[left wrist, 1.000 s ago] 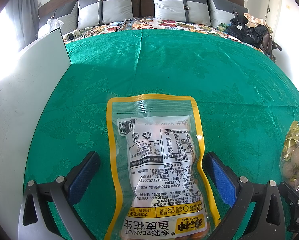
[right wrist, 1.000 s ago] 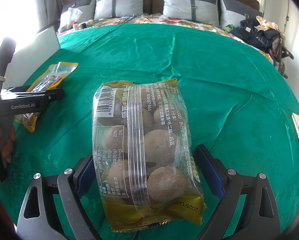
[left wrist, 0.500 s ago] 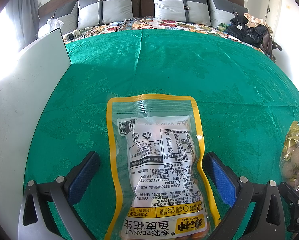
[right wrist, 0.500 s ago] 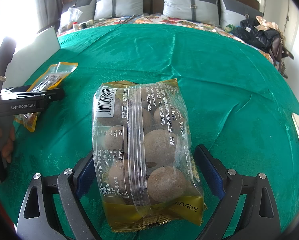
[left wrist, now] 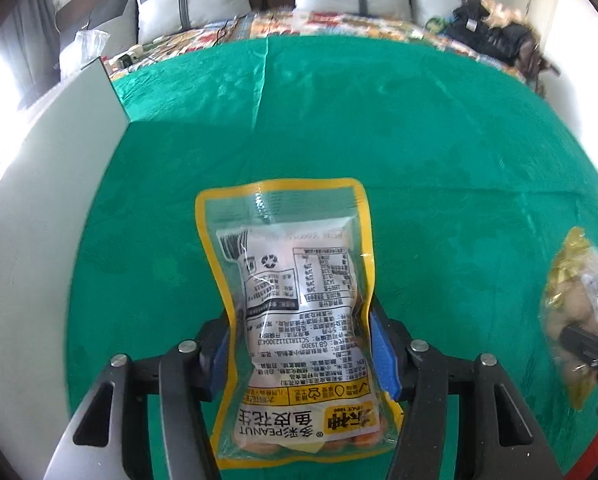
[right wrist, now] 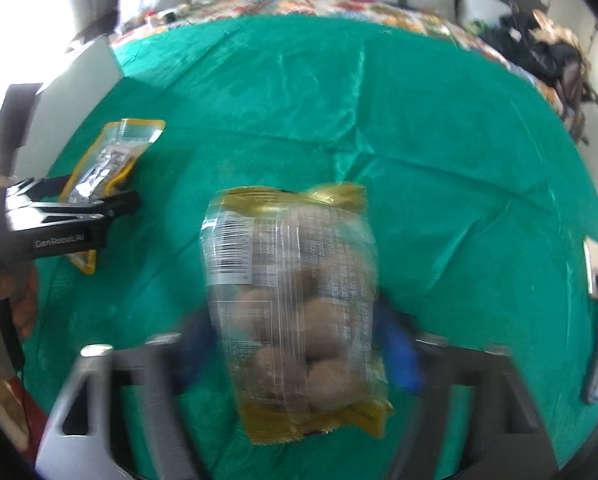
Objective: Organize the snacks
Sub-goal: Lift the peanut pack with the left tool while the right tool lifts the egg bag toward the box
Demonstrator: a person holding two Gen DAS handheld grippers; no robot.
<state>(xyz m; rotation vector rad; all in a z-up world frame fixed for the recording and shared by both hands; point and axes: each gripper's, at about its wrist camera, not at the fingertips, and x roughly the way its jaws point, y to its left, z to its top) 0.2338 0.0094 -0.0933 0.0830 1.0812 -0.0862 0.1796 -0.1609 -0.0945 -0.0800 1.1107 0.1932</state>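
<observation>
Both pairs of jaws have come together since the earlier frames. My left gripper (left wrist: 301,354) now pinches the peanut pouch (left wrist: 295,320) at its waist, blue pads pressed against the yellow borders. My right gripper (right wrist: 299,356), blurred, clamps the gold-trimmed bag of round snacks (right wrist: 299,300) on both sides. Beyond them the green cloth (left wrist: 379,128) lies bare toward its far edge. White board (left wrist: 59,184) walls the left side; pillows (left wrist: 191,8) stand farthest.
</observation>
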